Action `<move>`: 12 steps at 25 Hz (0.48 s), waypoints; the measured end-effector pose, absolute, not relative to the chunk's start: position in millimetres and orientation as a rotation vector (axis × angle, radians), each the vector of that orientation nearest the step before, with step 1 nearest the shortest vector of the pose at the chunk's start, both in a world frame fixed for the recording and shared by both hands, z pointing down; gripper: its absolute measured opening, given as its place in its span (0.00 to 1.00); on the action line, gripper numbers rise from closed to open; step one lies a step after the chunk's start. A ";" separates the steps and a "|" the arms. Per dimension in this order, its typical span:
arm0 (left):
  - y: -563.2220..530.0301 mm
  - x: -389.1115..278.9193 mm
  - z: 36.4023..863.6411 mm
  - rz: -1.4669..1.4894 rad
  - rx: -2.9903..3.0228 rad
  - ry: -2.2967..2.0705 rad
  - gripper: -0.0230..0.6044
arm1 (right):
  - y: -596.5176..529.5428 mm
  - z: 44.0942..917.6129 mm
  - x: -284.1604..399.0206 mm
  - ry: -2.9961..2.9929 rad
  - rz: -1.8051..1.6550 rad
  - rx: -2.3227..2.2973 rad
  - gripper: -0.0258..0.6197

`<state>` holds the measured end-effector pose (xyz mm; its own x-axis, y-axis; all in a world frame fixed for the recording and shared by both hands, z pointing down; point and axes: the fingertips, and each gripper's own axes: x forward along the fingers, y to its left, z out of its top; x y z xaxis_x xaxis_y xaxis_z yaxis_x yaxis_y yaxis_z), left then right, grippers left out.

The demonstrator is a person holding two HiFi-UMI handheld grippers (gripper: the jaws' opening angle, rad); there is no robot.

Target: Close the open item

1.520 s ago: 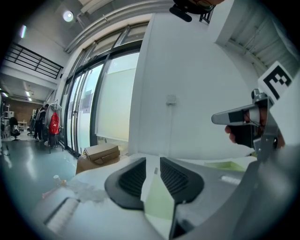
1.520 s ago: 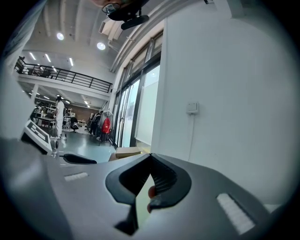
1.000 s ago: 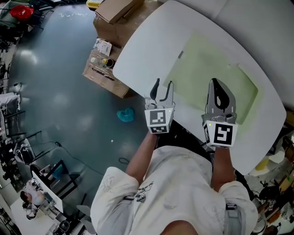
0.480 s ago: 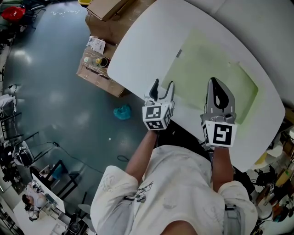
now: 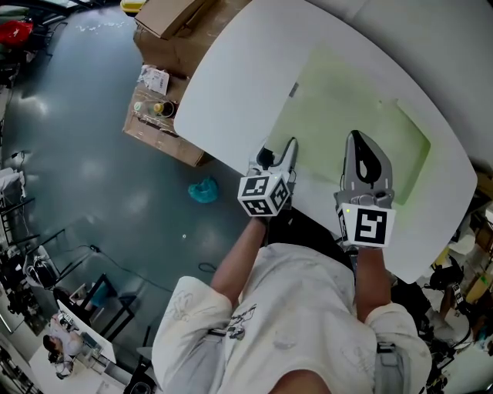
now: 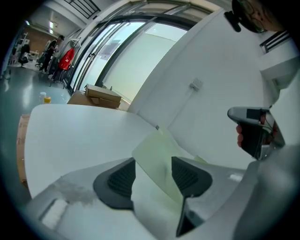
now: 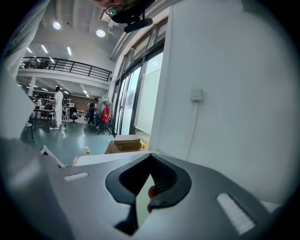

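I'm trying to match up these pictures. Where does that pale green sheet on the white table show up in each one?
Head view: pale green sheet right of centre, on the white table.
Left gripper view: lower middle, seen between the open jaws.
Right gripper view: only a pale sliver in the jaws' gap, probably it.
Shared landmark: the cardboard boxes beyond the table.

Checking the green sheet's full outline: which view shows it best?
Head view: nearly the whole green sheet lies flat on the white table. Left gripper view shows one corner; right gripper view, a sliver.
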<state>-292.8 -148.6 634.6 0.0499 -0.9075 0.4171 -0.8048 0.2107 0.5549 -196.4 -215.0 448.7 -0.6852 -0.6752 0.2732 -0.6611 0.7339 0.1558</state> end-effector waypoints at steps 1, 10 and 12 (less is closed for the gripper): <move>-149.5 -291.8 634.1 -0.185 1.611 -1.755 0.44 | -215.4 449.0 -195.2 -2.622 -0.063 1.048 0.04; -155.0 -288.2 625.2 -0.212 1.665 -1.725 0.24 | -213.4 446.8 -190.4 -2.608 -0.074 1.093 0.04; -156.3 -287.8 622.8 -0.216 1.679 -1.719 0.20 | -213.1 446.1 -189.4 -2.603 -0.078 1.106 0.04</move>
<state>-287.8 -156.3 622.8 0.0993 -0.9253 0.3659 -0.8060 0.1409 0.5749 -189.4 -213.1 446.1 -0.6536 -0.7102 0.2616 -0.6932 0.7004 0.1698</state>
